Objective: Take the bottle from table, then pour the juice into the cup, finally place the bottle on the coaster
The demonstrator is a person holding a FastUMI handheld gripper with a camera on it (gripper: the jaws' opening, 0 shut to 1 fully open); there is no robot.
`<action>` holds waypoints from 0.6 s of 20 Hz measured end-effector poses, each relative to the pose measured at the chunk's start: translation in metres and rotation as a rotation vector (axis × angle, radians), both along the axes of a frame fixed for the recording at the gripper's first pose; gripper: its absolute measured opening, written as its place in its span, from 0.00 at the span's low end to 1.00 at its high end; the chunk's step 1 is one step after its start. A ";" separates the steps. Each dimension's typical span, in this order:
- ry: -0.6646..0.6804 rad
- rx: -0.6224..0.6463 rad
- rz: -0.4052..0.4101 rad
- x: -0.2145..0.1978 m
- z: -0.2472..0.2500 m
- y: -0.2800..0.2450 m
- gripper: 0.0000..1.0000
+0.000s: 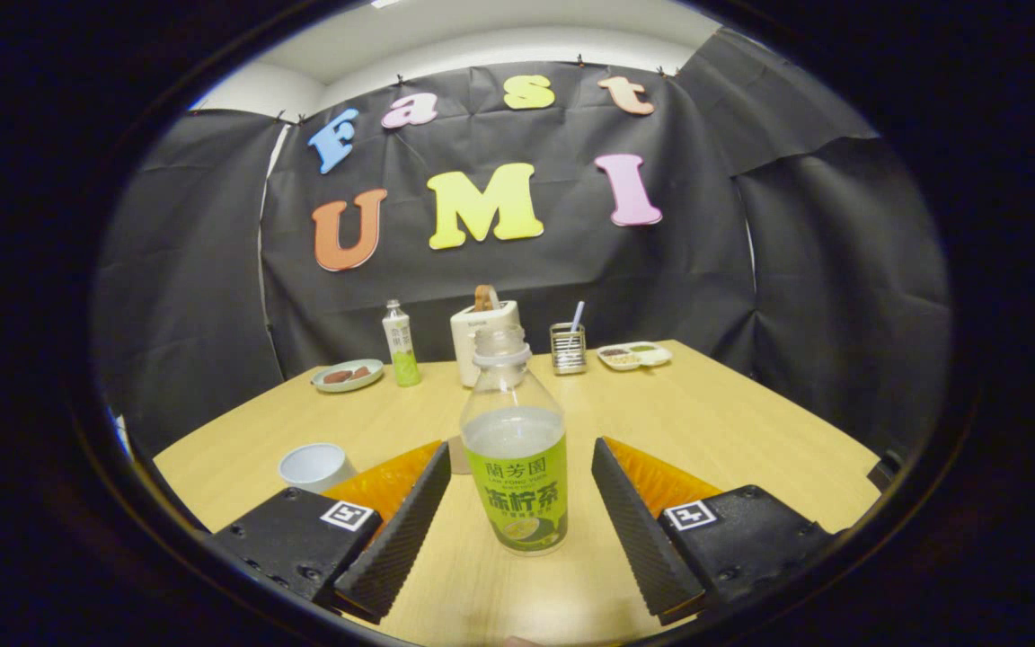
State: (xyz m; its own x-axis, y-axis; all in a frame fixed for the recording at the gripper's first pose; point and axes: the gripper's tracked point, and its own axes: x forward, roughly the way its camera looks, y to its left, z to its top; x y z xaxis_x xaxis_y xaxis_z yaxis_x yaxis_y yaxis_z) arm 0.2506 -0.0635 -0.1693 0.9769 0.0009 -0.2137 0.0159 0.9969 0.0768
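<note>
Clear plastic bottle (515, 449), uncapped, stands upright on a pale wood-grain table (751, 440); long axis vertical, open neck pointing up. Cloudy pale liquid fills it to about the shoulder, and a green label wraps the lower body. The body is smooth and rounded and narrows to a ringed neck.

Gripper (517, 521) spread wide. The bottle sits between the two fingers (401, 530), with a clear gap on each side; neither ribbed, wedge-shaped pad touches it. Nothing is held.

White round cup (315, 465), open top, on the table just beyond the left finger, beside the bottle's left. A small pale flat edge behind the bottle's left side may be the coaster; too hidden to tell.

Far side of the table, near the black cloth wall: a small plate (348, 375) with dark pieces, a second slim bottle (401, 345), a white toaster (480, 337), a metal mesh holder (568, 349) and a shallow divided tray (634, 356).
</note>
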 end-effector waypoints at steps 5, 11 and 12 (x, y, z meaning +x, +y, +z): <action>0.013 -0.030 -0.008 0.021 -0.008 -0.004 1.00; -0.012 -0.056 0.003 0.035 -0.003 -0.001 1.00; -0.013 -0.072 0.015 0.035 -0.003 0.003 1.00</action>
State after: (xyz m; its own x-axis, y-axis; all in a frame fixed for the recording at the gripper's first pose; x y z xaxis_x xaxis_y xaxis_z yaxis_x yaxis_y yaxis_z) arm 0.2854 -0.0606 -0.1722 0.9795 0.0010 -0.2014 0.0000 1.0000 0.0049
